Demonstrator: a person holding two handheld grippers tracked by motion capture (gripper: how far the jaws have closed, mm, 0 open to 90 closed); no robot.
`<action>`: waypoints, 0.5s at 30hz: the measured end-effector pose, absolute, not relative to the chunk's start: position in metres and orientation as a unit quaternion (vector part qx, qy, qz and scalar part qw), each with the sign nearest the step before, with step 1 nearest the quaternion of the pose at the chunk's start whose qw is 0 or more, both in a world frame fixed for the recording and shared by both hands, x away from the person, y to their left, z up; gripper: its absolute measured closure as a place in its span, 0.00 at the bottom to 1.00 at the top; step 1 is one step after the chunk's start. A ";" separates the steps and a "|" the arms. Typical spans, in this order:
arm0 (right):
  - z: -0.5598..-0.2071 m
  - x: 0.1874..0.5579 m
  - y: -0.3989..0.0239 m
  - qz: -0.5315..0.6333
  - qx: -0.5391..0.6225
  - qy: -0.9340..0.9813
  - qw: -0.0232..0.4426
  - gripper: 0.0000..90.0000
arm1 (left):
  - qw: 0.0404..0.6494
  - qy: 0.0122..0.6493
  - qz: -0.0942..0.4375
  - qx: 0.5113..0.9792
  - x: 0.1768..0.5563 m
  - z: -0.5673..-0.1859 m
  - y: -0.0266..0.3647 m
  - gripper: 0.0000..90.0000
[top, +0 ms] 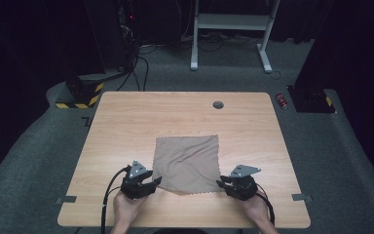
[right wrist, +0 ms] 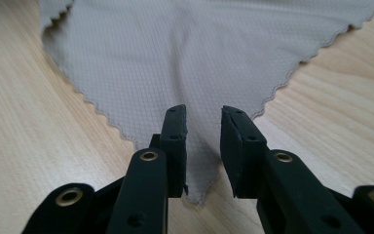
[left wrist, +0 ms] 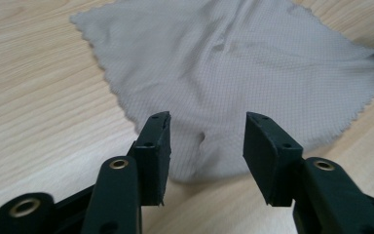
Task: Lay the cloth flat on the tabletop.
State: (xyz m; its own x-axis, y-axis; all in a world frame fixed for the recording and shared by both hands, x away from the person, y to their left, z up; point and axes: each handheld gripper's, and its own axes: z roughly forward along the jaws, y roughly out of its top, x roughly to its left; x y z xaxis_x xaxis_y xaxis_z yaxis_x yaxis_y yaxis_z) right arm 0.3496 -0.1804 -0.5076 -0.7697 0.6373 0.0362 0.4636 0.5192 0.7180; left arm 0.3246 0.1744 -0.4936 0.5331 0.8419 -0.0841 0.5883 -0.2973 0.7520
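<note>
- A grey-beige microfibre cloth [top: 189,163] lies spread almost flat on the wooden worktop [top: 126,122], near the person's edge. Soft creases run through its middle. Laid out like this, its two near corners point toward the hands, which suits a two-handed job such as folding or smoothing.
- The left gripper [top: 148,184] sits at the cloth's near-left corner, the right gripper [top: 222,184] at the near-right one. I judge each hand is stationed at its own corner so the cloth can be handled evenly.
- In the left gripper view the fingers [left wrist: 155,146] stand released and well apart. The rounded corner of the cloth [left wrist: 209,161] lies on the worktop in the gap between them, touching neither pad.
- In the right gripper view the fingers [right wrist: 174,141] are parted by a narrower gap. The pointed corner [right wrist: 202,180] lies below and between them, apparently not pinched.
- Nothing is grasped: the cloth rests on the worktop under its own weight.
</note>
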 end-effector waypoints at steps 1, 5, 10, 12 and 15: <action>-0.510 0.350 -0.178 0.367 0.317 0.866 0.120 0.81 | 0.377 0.451 0.170 0.791 0.326 -0.495 0.171 0.60; -0.516 0.348 -0.177 0.354 0.310 0.874 0.120 0.89 | 0.348 0.438 0.159 0.813 0.325 -0.502 0.166 0.69; -0.515 0.343 -0.183 0.351 0.302 0.878 0.120 0.96 | 0.330 0.442 0.150 0.821 0.311 -0.509 0.182 0.79; -0.515 0.341 -0.184 0.352 0.302 0.878 0.117 0.96 | 0.331 0.447 0.151 0.817 0.305 -0.509 0.189 0.81; -0.515 0.342 -0.183 0.353 0.301 0.878 0.116 0.96 | 0.349 0.451 0.153 0.807 0.302 -0.504 0.195 0.80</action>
